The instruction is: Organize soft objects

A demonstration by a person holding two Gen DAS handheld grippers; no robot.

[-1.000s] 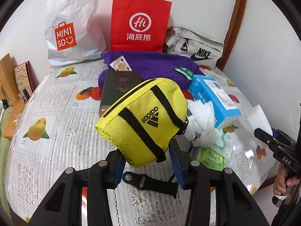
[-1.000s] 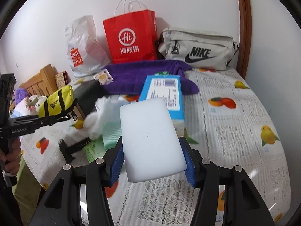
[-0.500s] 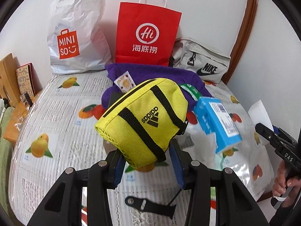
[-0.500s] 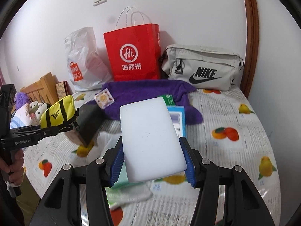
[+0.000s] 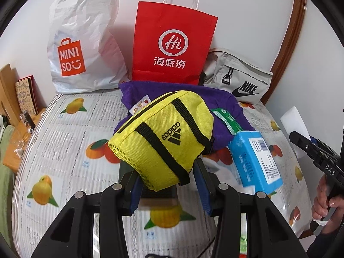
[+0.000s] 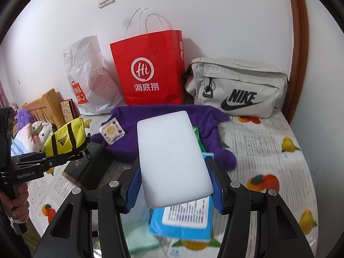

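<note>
My left gripper [image 5: 168, 188] is shut on a yellow Adidas pouch [image 5: 163, 139], held up over the fruit-print tablecloth [image 5: 64, 150]. The same pouch [image 6: 66, 138] shows at the left of the right wrist view, in the left gripper [image 6: 83, 148]. My right gripper [image 6: 175, 186] is shut on a white foam sponge [image 6: 173, 159], held above a blue box [image 6: 182, 223]. That sponge [image 5: 294, 122] and the right gripper [image 5: 301, 138] appear at the right edge of the left wrist view. A purple towel [image 5: 217, 99] lies behind both.
Against the wall stand a white Miniso bag [image 5: 83, 43], a red paper bag [image 5: 172, 47] and a grey Nike bag [image 6: 238, 88]. A dark box [image 6: 90, 163], a green packet [image 5: 228, 120] and a fruit-print sachet [image 6: 111, 132] lie near the towel. A hand [image 5: 326, 200] holds the right gripper's handle.
Both grippers have risen and moved forward toward the bags at the wall, each keeping its load. The tissues and green cloth have dropped out of the left wrist view.
</note>
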